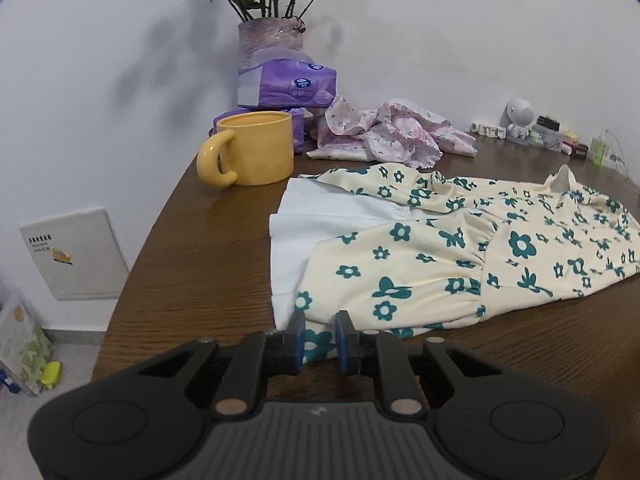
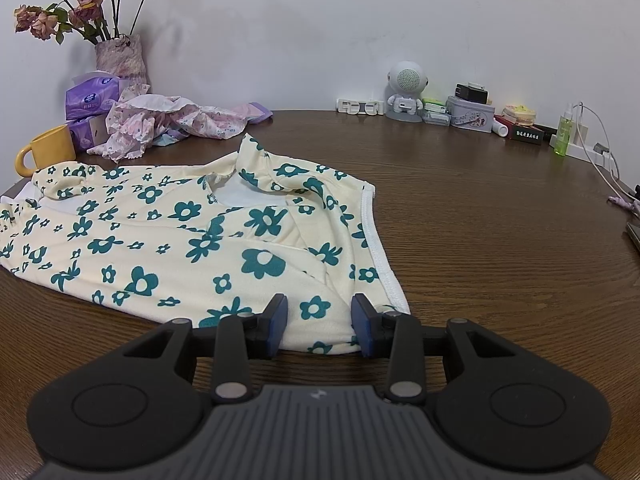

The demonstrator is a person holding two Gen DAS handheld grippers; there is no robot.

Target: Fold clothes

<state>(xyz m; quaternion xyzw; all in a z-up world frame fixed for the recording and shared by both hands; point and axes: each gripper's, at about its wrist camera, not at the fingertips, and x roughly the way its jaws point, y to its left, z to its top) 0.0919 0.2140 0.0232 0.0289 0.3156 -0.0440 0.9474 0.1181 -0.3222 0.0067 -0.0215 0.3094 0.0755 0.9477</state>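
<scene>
A cream dress printed with green flowers lies flat on the brown wooden table, its white lining showing at the left end. In the left wrist view my left gripper sits low at the dress's near hem, jaws narrow but apart, a flowered bit of cloth lying in the gap. The right wrist view shows the other end of the dress, with its white-stitched edge. My right gripper stands open over that near corner, cloth lying between the fingers, pads not pressing.
A crumpled pink floral garment lies at the back beside a yellow mug, purple tissue packs and a vase of dried roses. Along the wall stand a white robot figure, tins, a green spray bottle and cables.
</scene>
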